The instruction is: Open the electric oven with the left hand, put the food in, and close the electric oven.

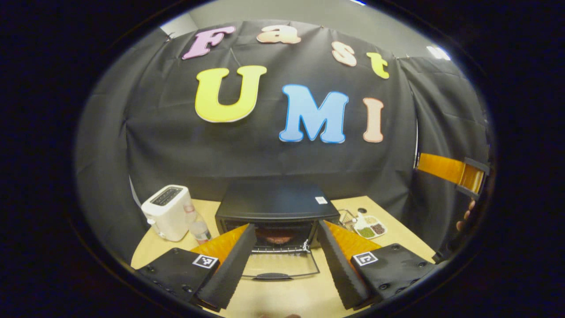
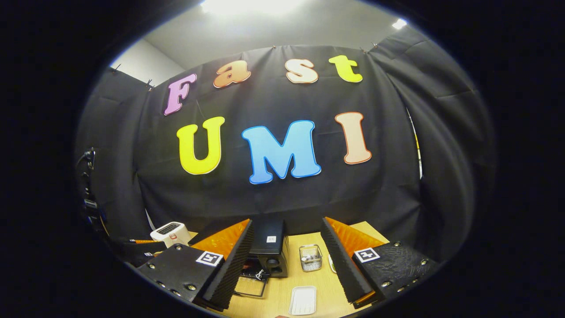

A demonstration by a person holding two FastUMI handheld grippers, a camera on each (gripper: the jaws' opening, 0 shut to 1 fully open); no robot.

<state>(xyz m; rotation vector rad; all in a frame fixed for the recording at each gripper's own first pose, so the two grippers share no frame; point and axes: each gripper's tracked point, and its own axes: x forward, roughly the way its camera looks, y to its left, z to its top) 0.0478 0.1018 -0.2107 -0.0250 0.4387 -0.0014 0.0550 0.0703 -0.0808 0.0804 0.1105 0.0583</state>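
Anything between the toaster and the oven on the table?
Yes: in the left gripper view, a small clear bottle stands between the white toaster and the black oven.

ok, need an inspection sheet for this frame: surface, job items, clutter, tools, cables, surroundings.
Surface: light wooden table.
Job's things: black electric oven, door dropped open; food on the rack inside.
Clutter: white toaster, plastic bottle, sectioned dish, small clear glass, empty white tray.
Tools: left tool open, empty; right tool open, empty.
Cables: nothing seen.
Surroundings: black cloth wall.
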